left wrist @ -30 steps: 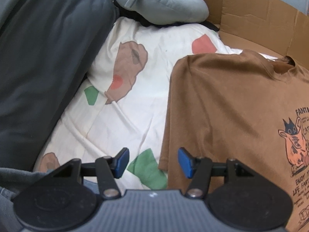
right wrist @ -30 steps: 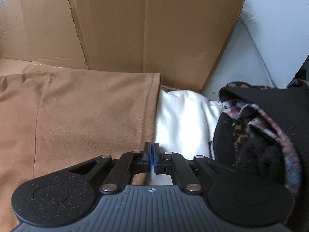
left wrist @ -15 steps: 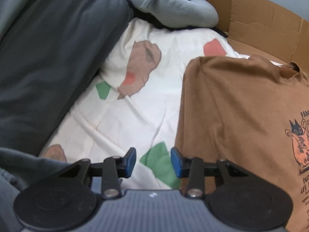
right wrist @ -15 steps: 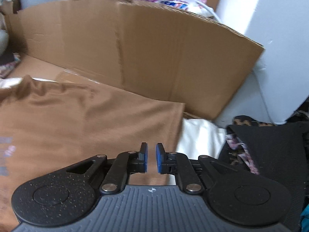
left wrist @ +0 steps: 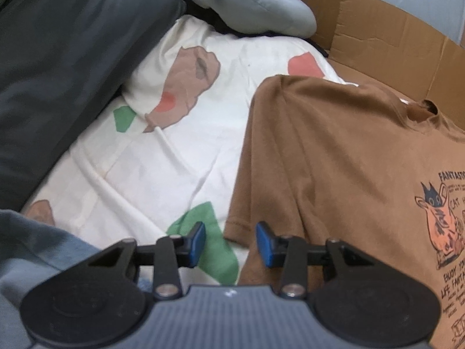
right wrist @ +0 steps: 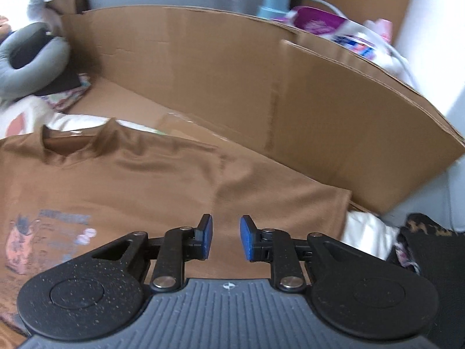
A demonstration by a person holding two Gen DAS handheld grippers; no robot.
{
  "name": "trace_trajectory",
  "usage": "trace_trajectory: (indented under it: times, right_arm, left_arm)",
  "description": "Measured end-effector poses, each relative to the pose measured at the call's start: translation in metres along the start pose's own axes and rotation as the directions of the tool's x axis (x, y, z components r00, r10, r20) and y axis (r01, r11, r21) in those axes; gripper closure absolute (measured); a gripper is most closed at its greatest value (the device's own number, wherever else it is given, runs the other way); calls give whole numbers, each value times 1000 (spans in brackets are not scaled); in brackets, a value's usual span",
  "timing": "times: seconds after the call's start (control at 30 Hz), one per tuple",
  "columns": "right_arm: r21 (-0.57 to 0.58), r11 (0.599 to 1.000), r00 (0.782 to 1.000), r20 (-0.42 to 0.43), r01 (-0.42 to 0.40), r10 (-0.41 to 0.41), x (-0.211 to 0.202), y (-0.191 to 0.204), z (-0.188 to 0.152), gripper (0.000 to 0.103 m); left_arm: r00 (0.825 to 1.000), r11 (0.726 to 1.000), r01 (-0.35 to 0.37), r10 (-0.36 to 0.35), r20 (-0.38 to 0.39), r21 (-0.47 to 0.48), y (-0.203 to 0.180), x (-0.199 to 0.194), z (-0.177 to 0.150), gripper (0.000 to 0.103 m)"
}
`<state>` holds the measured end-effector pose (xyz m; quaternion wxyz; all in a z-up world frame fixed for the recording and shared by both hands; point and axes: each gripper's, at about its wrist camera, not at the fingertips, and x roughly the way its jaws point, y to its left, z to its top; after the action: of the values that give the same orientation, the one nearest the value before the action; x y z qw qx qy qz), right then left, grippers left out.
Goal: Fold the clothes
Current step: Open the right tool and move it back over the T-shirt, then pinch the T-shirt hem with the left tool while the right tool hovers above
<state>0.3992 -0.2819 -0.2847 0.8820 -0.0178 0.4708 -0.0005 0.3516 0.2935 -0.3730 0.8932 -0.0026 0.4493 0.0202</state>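
A brown T-shirt [left wrist: 343, 157] with a cat print lies flat, front up, on a white patterned sheet [left wrist: 162, 157]. My left gripper [left wrist: 230, 242] hovers open just above the shirt's left sleeve hem, its blue pads empty. In the right wrist view the same brown T-shirt [right wrist: 151, 186] spreads out with its collar at the upper left. My right gripper [right wrist: 225, 238] is open above the shirt's right sleeve, with nothing between its fingers.
A dark grey cushion [left wrist: 64, 67] fills the left side, and a grey neck pillow [left wrist: 255, 8] lies at the far end. A cardboard wall [right wrist: 261, 110] stands behind the shirt. Dark clothes [right wrist: 430, 250] are piled at the right, beside white fabric [right wrist: 366, 232].
My right gripper has gone from shut to open and lifted back, so more of the shirt shows. My left gripper narrowed, reopened, and shifted toward the sleeve hem.
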Motion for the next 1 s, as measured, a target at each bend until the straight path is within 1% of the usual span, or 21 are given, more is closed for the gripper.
trace_trajectory:
  times: [0.03,0.07,0.1,0.13,0.27,0.3,0.43,0.63,0.8,1.0]
  right_arm:
    - [-10,1000,1000,-2,-10,10,0,5,3,75]
    - [-23,1000,1000,-4,-19,19,0,10,6,75]
    - [-39,999,1000,-6,-27,27,1,16,7,75]
    - [-52,998,999,-8,-37,36,1,21,9,75]
    - [-102,991,996,-19,-83,82,4,43,8,75]
    - [-113,989,995,-22,-96,95,5,49,7,75]
    - [-152,978,989,-42,-145,141,10,69,-3,75]
    - [-186,964,980,-83,-193,180,20,89,-21,75]
    - [-202,955,975,-96,-216,200,21,96,-36,75]
    - [-175,954,968,-112,-243,225,26,95,-52,75]
  left_arm:
    - [1000,1000,3,-3,5,-8,1,-1,0,78]
    - [1000,1000,6,-6,9,-15,2,-2,1,82]
    - [1000,1000,9,-9,14,-22,3,-2,1,93]
    - [1000,999,12,-12,19,-30,4,-3,2,99]
    - [999,998,25,-23,38,-60,7,-6,4,100]
    - [999,998,17,-14,45,-63,9,-9,6,100]
    - [997,998,-30,34,73,-56,18,-21,25,100]
    - [990,995,-100,102,100,-22,25,-28,53,100]
    - [983,988,-155,156,101,-18,34,-27,71,100]
    - [973,979,-205,206,100,-16,42,-23,88,100]
